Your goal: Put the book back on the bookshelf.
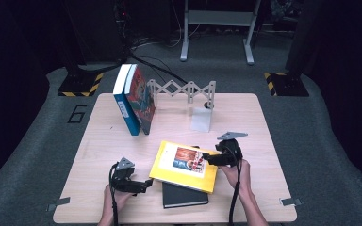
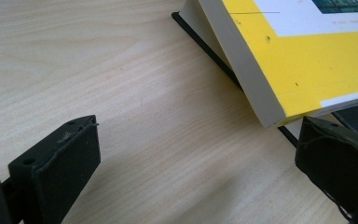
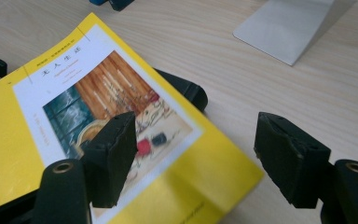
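Observation:
A yellow book (image 1: 185,165) with a picture on its cover lies tilted at the table's front centre, resting partly on a black book (image 1: 185,195). My left gripper (image 1: 143,184) sits at the yellow book's near left corner. In the left gripper view its jaws (image 2: 198,158) stand wide apart over bare wood, the yellow book (image 2: 307,70) just beyond the right jaw. My right gripper (image 1: 209,159) is at the book's right edge. It is open (image 3: 196,149), one jaw above the cover (image 3: 98,93) and the other over the table, neither pad pressing on the book.
Two upright books (image 1: 134,99) lean at the back left of the wooden table (image 1: 103,141). A grey folding rack (image 1: 184,88) stands behind them, and a white bookend (image 1: 201,117) (image 3: 289,28) stands at back centre. A dark edge (image 3: 186,88) peeks from under the yellow book.

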